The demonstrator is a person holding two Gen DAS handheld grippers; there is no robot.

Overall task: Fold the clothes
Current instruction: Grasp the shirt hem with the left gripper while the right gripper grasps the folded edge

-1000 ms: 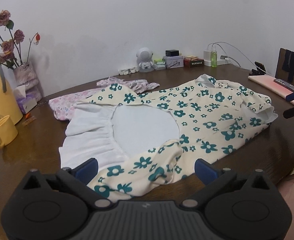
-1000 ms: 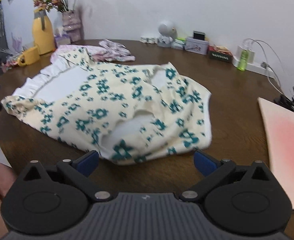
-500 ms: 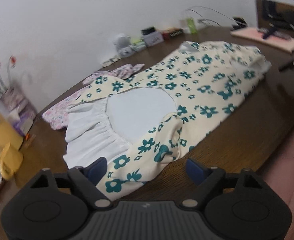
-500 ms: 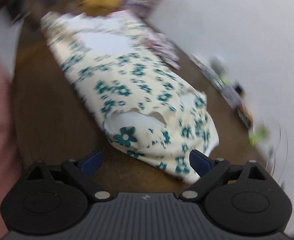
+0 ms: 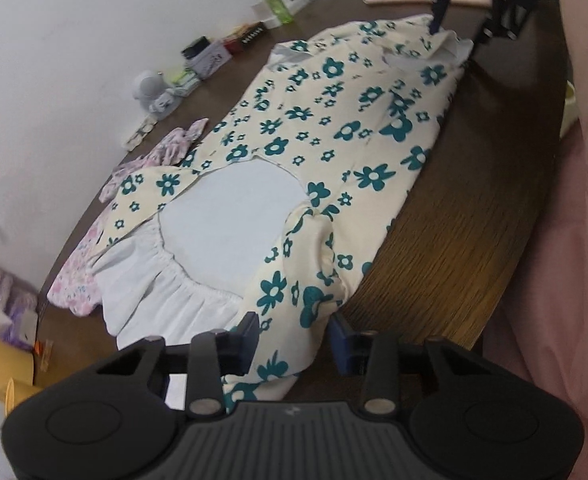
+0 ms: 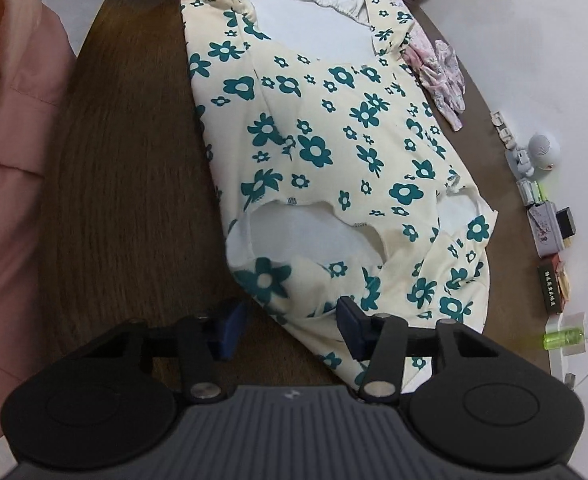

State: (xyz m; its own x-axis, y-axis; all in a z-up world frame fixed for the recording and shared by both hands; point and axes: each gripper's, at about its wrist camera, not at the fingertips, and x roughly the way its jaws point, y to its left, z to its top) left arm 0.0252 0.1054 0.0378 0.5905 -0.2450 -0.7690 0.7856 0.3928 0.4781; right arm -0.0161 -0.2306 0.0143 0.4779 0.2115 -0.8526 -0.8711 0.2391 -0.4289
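While the floral dress (image 5: 334, 128) is spread flat along the near edge of the wooden table (image 5: 466, 216), no fold is made yet. Left gripper (image 5: 294, 338) is closing around the near shoulder, fabric between the jaws. Right gripper (image 6: 291, 326) is closing over the hem corner, cloth partly between, pads not seen pressing. Grasp, fold and pink garment (image 6: 442, 68) remain.
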